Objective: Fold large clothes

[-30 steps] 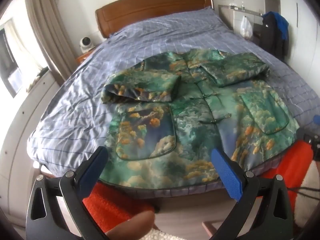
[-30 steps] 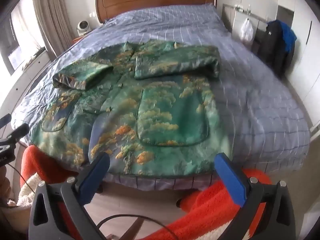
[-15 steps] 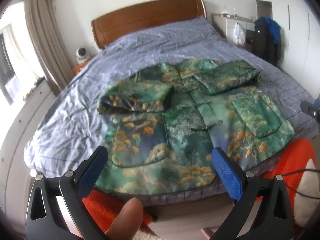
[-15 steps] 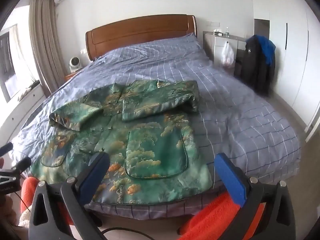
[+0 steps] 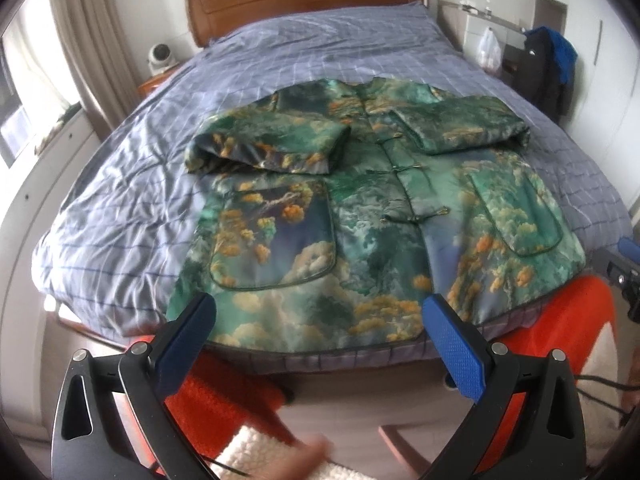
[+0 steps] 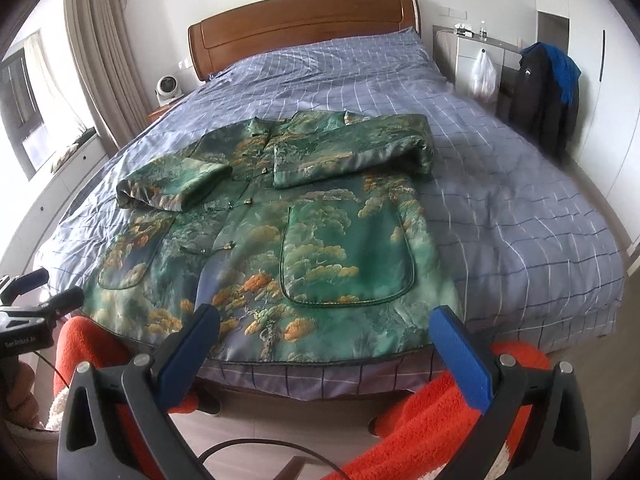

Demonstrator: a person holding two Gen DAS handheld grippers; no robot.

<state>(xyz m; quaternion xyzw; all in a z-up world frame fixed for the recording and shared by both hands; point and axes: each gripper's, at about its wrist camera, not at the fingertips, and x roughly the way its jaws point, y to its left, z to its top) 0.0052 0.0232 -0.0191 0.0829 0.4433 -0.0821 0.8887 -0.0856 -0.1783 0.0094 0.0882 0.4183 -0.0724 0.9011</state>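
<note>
A large green jacket [image 5: 372,216] with a cloud and tree print lies face up on the bed, hem at the near edge. Both sleeves are folded across its chest, the left sleeve [image 5: 268,146] and the right sleeve [image 5: 464,124]. In the right wrist view the same jacket [image 6: 312,232] spreads toward the left of the bed. My left gripper [image 5: 318,322] hangs open just short of the hem, holding nothing. My right gripper [image 6: 324,330] is open too, above the hem's right part, with nothing between its blue pads.
The bed [image 6: 500,184] has a blue checked cover and a wooden headboard [image 6: 304,28]. A person's orange sleeves [image 6: 432,420] sit below the grippers. A dark coat [image 6: 540,92] hangs at the right wall, a small fan [image 6: 166,88] stands at the left.
Both cameras first pulled up and back from the bed, then came closer to the hem again. The jacket has not moved and both grippers stayed open.
</note>
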